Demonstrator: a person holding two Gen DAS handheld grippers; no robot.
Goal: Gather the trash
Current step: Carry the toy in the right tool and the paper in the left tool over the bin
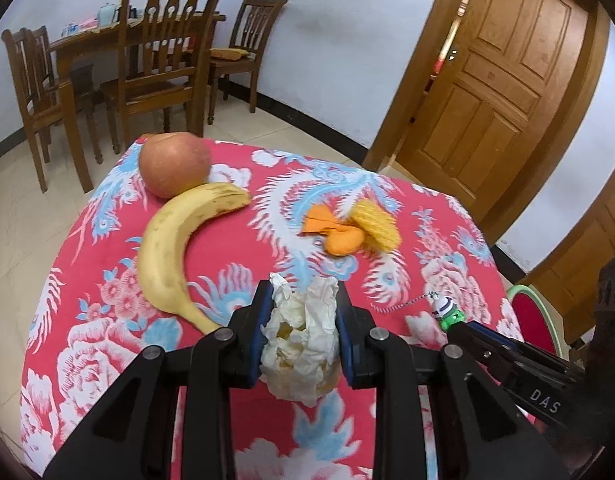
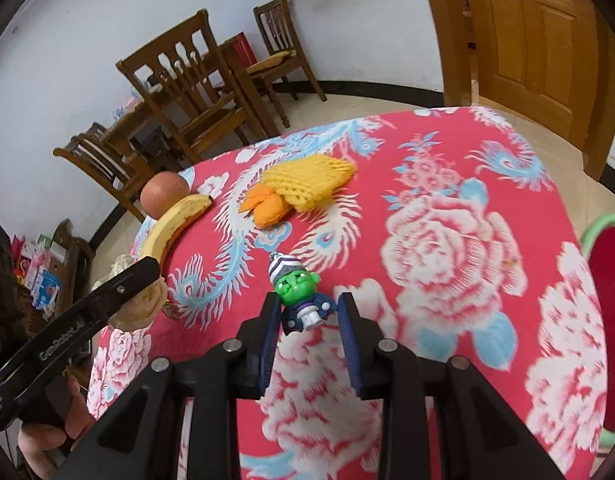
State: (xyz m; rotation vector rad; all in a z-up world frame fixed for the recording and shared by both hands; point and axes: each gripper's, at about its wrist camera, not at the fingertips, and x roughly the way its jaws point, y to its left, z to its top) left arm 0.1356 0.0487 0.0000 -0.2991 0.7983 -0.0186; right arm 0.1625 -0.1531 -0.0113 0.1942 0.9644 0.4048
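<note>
My left gripper (image 1: 303, 292) is shut on a crumpled white tissue (image 1: 303, 340), held just above the red flowered tablecloth (image 1: 235, 240). In the right wrist view, my right gripper (image 2: 308, 296) has its blue pads against a small green-faced toy figure (image 2: 297, 288) with a striped cap; its bead chain (image 1: 399, 304) trails to the left. Farther back on the cloth lie orange peel (image 1: 331, 232) and a yellow foam fruit net (image 1: 377, 222), touching each other. The left gripper (image 2: 147, 268) with the tissue (image 2: 143, 304) shows at the left of the right wrist view.
A banana (image 1: 167, 248) and an apple (image 1: 173, 162) lie at the table's far left. Wooden chairs (image 1: 159, 60) and a dining table stand beyond. A wooden door (image 1: 499, 72) is at the right, and a red stool (image 2: 611, 320) stands beside the table's right edge.
</note>
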